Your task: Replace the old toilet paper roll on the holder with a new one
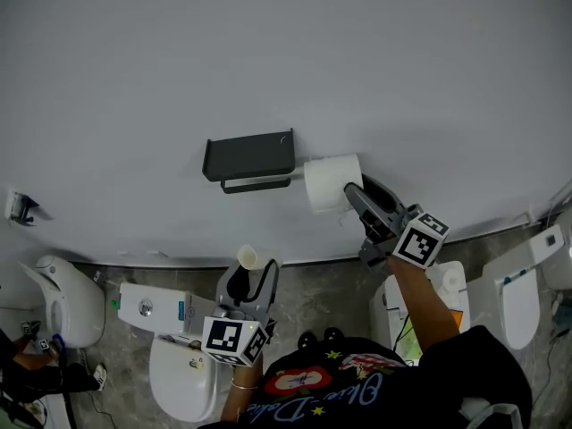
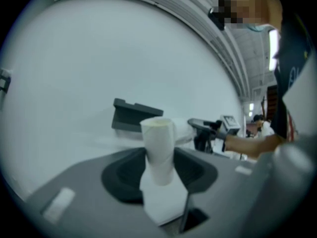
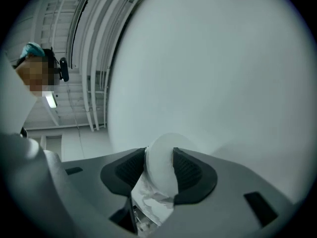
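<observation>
While the right gripper (image 1: 351,197) clamps it, the full white paper roll (image 1: 329,180) hangs just right of the black wall holder (image 1: 248,155), axis in line with its bar (image 1: 257,185).

One holder (image 1: 248,157), one full roll (image 1: 332,182), one spent core (image 1: 248,257).

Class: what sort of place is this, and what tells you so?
Probably a washroom mock-up or toilet showroom: several toilets stand along one wall, which carries a black toilet paper holder.
</observation>
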